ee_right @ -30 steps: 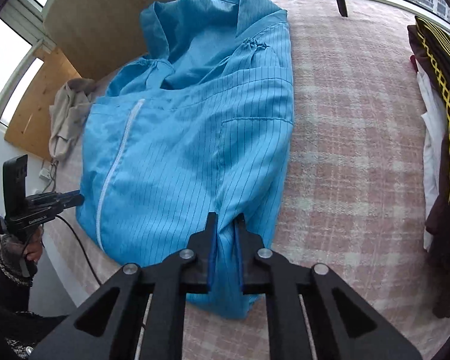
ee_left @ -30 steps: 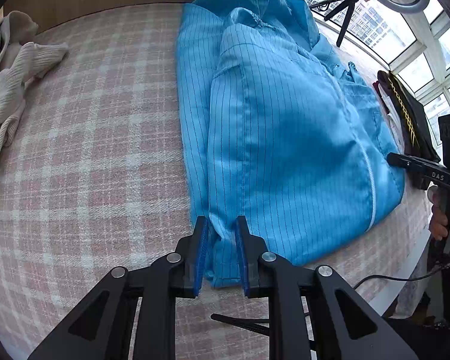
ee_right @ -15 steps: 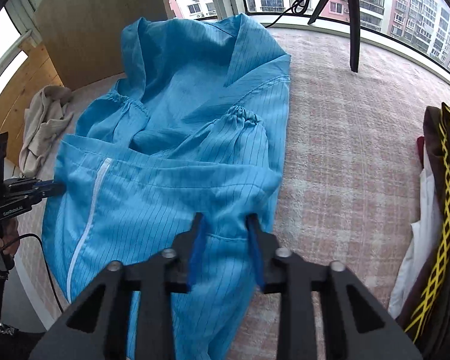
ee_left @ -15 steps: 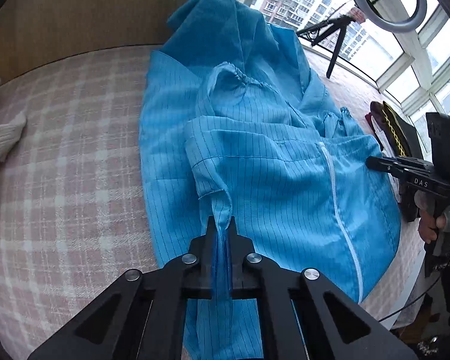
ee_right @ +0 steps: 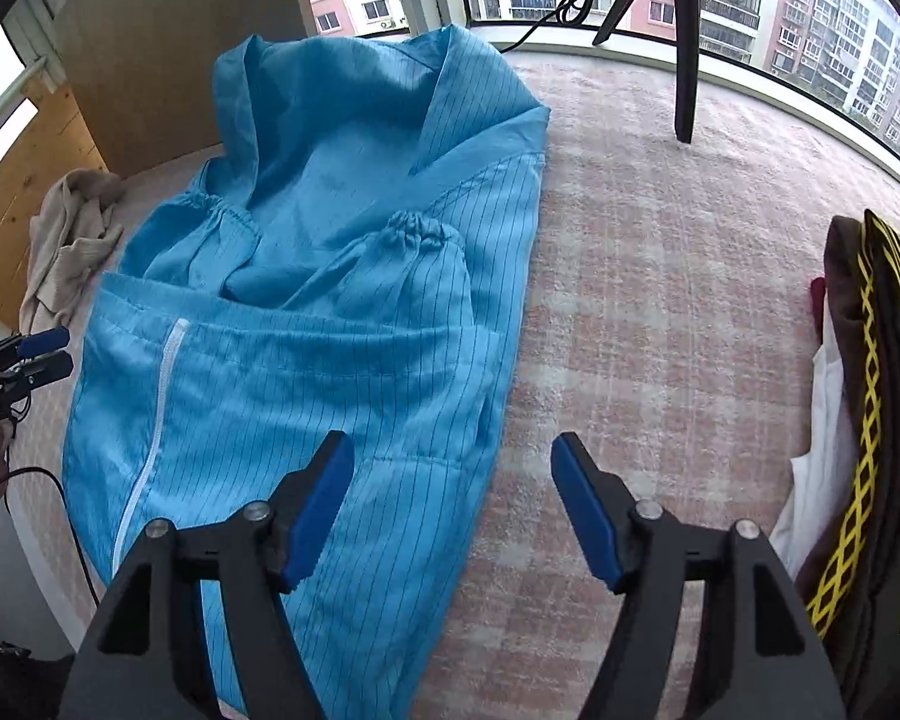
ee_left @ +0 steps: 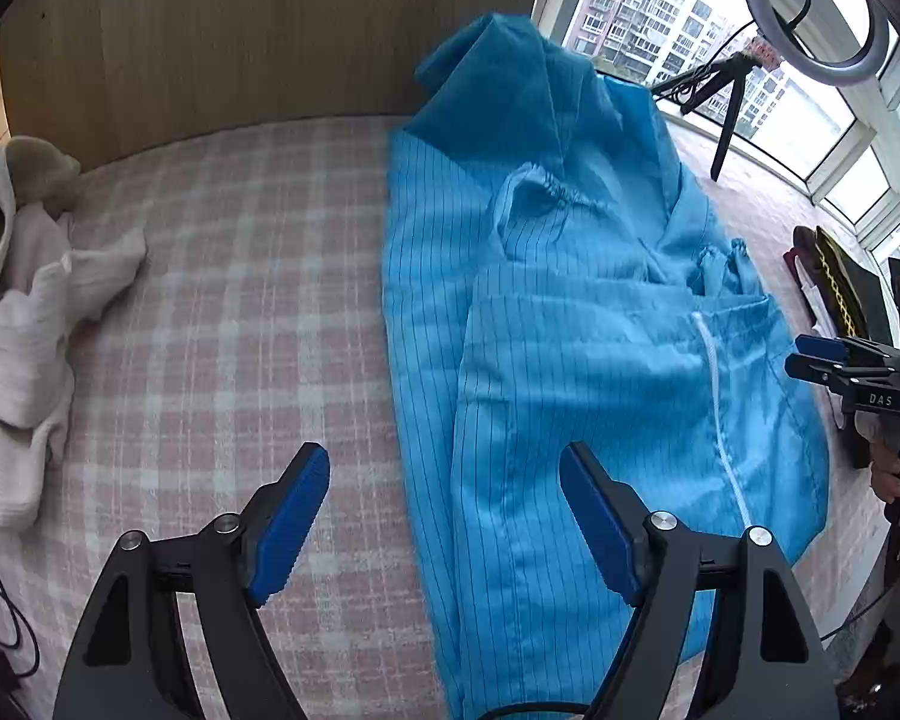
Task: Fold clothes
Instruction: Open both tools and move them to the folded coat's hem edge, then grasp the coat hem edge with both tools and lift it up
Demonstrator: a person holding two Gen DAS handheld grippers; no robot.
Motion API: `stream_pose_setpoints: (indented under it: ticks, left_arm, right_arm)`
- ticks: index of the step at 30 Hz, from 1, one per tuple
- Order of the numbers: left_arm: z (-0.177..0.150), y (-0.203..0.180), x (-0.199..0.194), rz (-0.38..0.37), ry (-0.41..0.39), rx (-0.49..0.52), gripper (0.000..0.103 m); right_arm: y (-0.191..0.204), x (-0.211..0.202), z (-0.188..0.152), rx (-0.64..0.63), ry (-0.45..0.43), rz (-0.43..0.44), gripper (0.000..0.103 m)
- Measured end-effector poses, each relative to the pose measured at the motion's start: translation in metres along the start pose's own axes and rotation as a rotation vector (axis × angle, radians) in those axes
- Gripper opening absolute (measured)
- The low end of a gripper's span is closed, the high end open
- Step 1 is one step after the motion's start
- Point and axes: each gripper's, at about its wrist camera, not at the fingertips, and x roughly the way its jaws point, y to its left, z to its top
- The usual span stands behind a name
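Plainly, both grippers hang with their jaws spread wide and nothing between the blue pads. The left gripper [ee_left: 444, 516] hovers over the near left edge of the blue jacket [ee_left: 570, 372], which lies on a pink checked bedcover [ee_left: 240, 300] with its hem folded up toward the collar, the white zipper [ee_left: 723, 420] facing up. The right gripper [ee_right: 453, 504] sits above the jacket's near right edge, one pad over the cloth and the other over the bare cover. Two gathered cuffs show above the fold; how the sleeves run underneath is hidden. The jacket's nearest end is cut off behind the gripper arms in both views. A heap of cream clothes [ee_left: 24, 360] lies well apart on the left, partly out of frame. Dark folded clothes with yellow pattern [ee_right: 870, 420] lie at the right edge, and what the white layer among them belongs to cannot be made out. A tripod [ee_right: 684, 30] stands by the window.
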Motion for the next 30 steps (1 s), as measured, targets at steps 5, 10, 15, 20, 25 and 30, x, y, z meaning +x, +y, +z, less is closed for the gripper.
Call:
stream_pose_setpoints:
  ticks: [5,10,15,20,25,30]
  left_arm:
    - [-0.037,0.009,0.013,-0.035,0.113,-0.045,0.078]
    - [-0.049,-0.004,0.010,-0.079,0.098,0.005,0.062]
    - [-0.042,-0.015,0.011,-0.119,0.087,0.060,0.006]
    - [-0.048,-0.011,-0.018,-0.170,0.061,0.073,0.004]
    - [-0.083,-0.012,-0.046,-0.205,0.086,0.097,0.003]
    - [-0.139,-0.009,-0.058,-0.212,0.169,0.079,0.005]
  right_arm:
    - [-0.001,-0.001,-0.042,0.035,0.069,0.067,0.067]
    - [0.000,-0.007,-0.071,0.075,0.075,0.172,0.070]
    - [0.010,0.000,-0.067,0.052,0.057,0.236,0.031]
    - [0.017,-0.007,-0.070,0.067,0.082,0.288,0.006]
    - [0.037,-0.032,-0.096,0.007,0.127,0.283,0.006]
    - [0.060,-0.049,-0.136,-0.044,0.197,0.283,0.005]
